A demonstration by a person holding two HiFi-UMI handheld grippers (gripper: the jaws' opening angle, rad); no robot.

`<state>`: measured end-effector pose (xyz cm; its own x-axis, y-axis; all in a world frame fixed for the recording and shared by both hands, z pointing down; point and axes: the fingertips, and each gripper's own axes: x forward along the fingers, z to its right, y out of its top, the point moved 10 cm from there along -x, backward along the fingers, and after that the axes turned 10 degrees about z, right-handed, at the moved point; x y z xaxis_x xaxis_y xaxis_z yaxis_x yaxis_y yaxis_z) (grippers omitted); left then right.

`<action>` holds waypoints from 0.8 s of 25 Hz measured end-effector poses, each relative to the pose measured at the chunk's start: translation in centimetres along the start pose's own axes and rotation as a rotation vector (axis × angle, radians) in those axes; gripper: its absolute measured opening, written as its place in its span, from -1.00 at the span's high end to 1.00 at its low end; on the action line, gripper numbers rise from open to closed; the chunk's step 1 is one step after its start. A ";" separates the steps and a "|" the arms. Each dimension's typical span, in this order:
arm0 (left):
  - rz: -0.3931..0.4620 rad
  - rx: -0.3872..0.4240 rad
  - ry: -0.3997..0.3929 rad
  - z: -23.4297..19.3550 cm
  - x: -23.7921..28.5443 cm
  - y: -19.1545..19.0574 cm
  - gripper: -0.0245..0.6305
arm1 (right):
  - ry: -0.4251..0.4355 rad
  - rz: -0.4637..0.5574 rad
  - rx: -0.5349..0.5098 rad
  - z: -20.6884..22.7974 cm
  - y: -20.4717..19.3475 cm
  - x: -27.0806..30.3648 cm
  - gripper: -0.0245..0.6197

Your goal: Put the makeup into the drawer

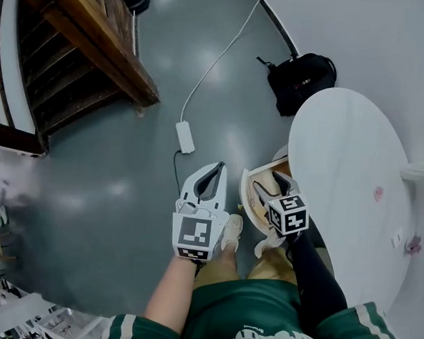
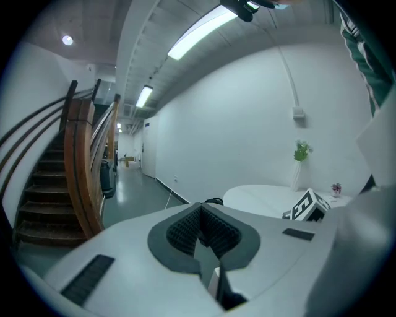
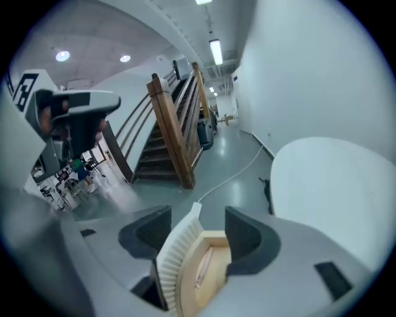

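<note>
**Makeup** [image 3: 205,267]: one slim pale stick, flat inside the open drawer [image 3: 176,254]. In the right gripper view its long axis runs from 6 to 12 o'clock, with the far end leaning toward 1. It is too blurred to tell the ends apart.

**Drawer:** wooden, with a white ribbed front. Its near end is cut off by the frame. In the head view it sits at the table's [image 1: 341,173] 9 o'clock edge.

**Right tool** [image 3: 197,221]: jaws apart above the drawer, gripping nothing.

**Left tool** [image 2: 201,213]: jaws closed together, empty.
</note>
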<state>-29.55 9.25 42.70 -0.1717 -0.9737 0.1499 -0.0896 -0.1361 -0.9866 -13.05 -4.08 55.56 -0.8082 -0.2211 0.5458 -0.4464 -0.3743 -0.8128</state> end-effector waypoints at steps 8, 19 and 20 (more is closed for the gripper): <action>0.088 0.037 -0.039 0.2 1.6 6.1 0.93 | -0.107 0.333 -0.056 0.0 11.3 -6.4 0.04; 0.201 0.092 -0.078 1.2 2.9 13.9 0.93 | -0.163 0.681 -0.129 -0.9 21.5 -15.1 0.03; 0.215 0.093 -0.085 1.5 2.9 14.6 0.93 | -0.167 0.711 -0.137 -1.0 22.2 -15.7 0.03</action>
<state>-29.93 4.19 28.61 -0.0940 -0.9934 -0.0659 0.0317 0.0632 -0.9975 -10.62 -8.03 28.75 -0.8558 -0.5061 -0.1069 0.1104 0.0232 -0.9936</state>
